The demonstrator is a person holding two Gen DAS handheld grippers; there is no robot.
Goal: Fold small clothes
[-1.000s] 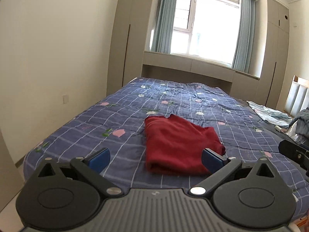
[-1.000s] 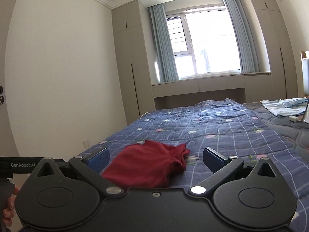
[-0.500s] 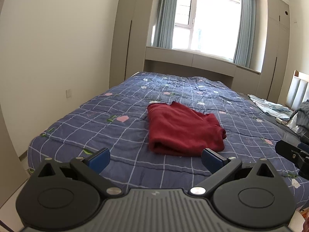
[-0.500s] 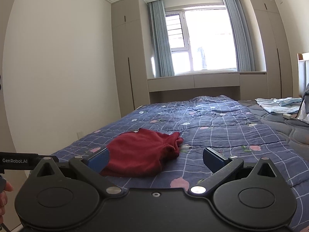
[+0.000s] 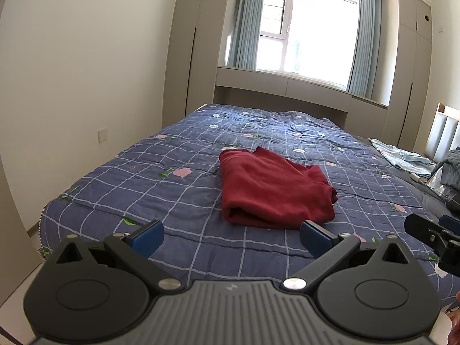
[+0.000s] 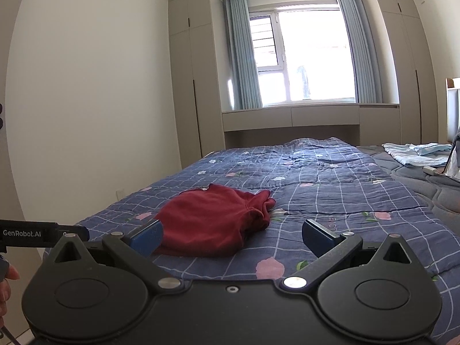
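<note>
A folded dark red garment (image 5: 273, 191) lies on the blue checked quilt (image 5: 143, 178) near the bed's front edge; it also shows in the right wrist view (image 6: 214, 222). My left gripper (image 5: 231, 237) is open and empty, held back from the bed edge, short of the garment. My right gripper (image 6: 233, 237) is open and empty, also back from the bed, with the garment ahead and slightly left. The right gripper's side shows at the right edge of the left wrist view (image 5: 434, 234).
Light blue clothes (image 6: 414, 153) and a grey pile (image 5: 452, 169) lie at the bed's right near the headboard. A wall (image 5: 72, 86) runs along the left side. Wardrobes and a window bench (image 6: 290, 118) stand beyond the bed.
Both grippers have pulled back and away from the bed; the red garment now looks farther off. Both stay open. The garment has not moved.
</note>
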